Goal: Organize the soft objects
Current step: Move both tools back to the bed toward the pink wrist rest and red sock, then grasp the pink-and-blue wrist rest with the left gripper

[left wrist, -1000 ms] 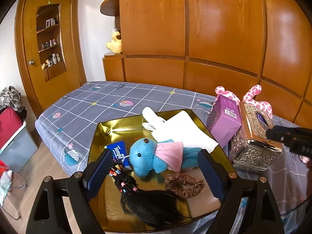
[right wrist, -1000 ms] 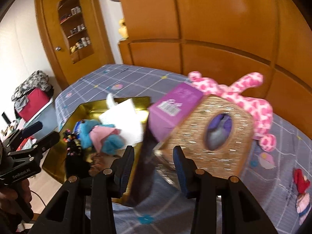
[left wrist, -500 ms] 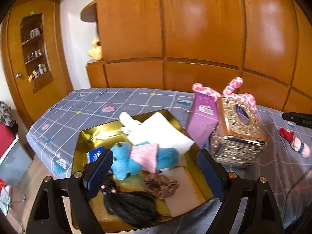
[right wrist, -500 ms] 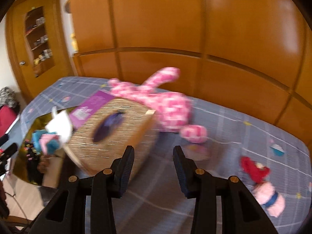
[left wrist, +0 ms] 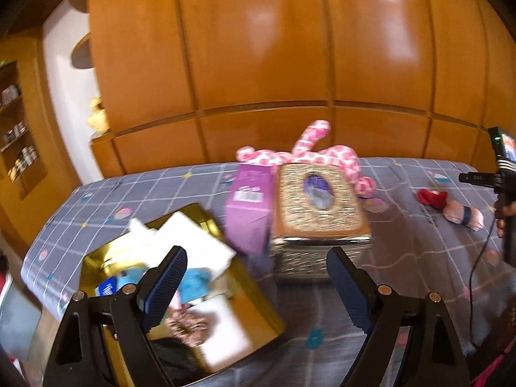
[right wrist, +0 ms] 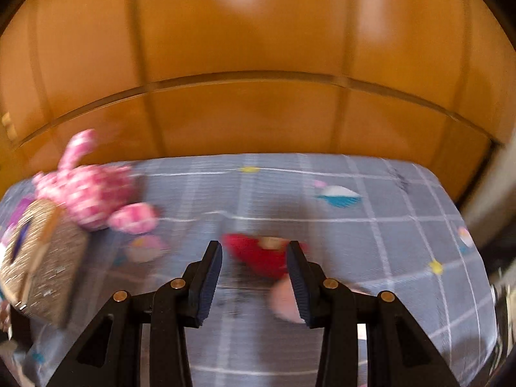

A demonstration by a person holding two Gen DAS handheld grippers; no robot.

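Left wrist view: the left gripper hangs with its jaws spread wide and nothing between them, above a bed covered in a grey checked sheet. At 8 o'clock sits a gold tray holding a blue plush toy, a white cloth, a brown scrunchie and a dark wig. At 12 o'clock a purple box leans against a glittery tissue box, with a pink spotted plush behind them. At 3 o'clock a red-and-pink soft toy lies on the sheet, well apart from the tray.

Right wrist view, blurred: the right gripper is open at a middling width, with the red-and-pink soft toy seen between its fingers; contact cannot be told. The pink spotted plush and tissue box lie at 9 o'clock.
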